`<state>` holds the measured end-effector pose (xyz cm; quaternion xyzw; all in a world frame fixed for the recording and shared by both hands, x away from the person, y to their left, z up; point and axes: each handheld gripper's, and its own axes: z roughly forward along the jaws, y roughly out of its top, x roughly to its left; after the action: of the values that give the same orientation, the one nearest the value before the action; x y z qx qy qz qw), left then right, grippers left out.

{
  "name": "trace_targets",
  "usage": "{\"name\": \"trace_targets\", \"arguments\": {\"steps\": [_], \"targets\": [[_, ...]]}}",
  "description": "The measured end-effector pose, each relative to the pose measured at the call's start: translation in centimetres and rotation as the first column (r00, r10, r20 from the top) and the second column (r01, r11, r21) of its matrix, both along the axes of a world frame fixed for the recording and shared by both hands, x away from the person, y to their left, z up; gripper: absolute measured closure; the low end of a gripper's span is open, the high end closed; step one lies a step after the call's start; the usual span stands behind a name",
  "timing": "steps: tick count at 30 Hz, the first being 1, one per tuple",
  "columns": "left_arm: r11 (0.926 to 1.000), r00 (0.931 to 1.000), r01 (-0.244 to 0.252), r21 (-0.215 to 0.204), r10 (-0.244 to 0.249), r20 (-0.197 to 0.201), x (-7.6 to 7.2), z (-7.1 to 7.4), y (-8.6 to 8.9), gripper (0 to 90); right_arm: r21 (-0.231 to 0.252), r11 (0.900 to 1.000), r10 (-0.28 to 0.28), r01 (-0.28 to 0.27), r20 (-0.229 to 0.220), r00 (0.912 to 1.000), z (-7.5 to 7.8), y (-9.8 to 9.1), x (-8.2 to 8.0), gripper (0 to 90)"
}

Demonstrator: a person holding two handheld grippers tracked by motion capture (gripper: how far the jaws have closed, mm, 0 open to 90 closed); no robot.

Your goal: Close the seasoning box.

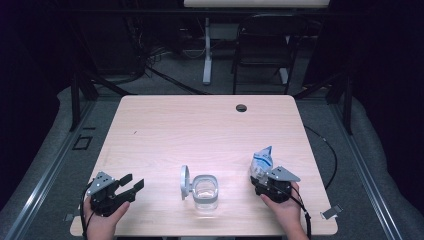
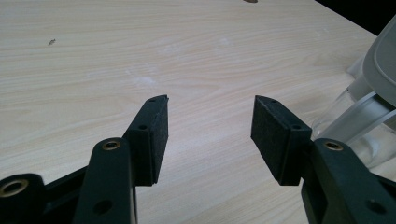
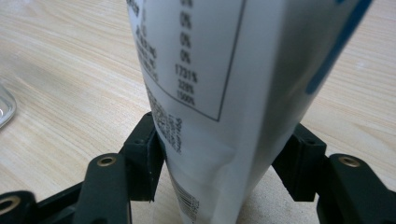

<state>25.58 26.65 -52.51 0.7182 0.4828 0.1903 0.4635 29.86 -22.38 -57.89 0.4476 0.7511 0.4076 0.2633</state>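
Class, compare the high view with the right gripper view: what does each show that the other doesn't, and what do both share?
High view alone: the open left gripper, the clear container with its lid swung open, and a chair beyond the table.
Right gripper view alone: the pouch's printed nutrition figures and barcode.
Shared: the right gripper clamped on the white-and-blue pouch, resting on the wooden table.

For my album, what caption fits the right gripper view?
Right gripper shut on a white printed pouch above a pale wooden table.

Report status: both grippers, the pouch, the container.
Left gripper open, empty. Right gripper shut on white pouch. Clear container between them, lid open, nothing blocking.
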Motion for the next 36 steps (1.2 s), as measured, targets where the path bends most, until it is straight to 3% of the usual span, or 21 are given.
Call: {"name": "trace_targets", "arguments": {"steps": [26,36], "targets": [[1.0000,1.0000,-0.001,-0.001,0.001,0.004,0.01,0.01,-0.01,46.9,0.012,0.9998,0.017,-0.017,0.006,0.9998,0.00,-0.09,0.00,41.9],[1.0000,1.0000,0.000,-0.003,0.000,0.005,0.02,0.00,-0.03,46.8,-0.010,0.9997,0.020,-0.020,-0.006,0.9998,0.27,-0.09,-0.05,42.0]]}}
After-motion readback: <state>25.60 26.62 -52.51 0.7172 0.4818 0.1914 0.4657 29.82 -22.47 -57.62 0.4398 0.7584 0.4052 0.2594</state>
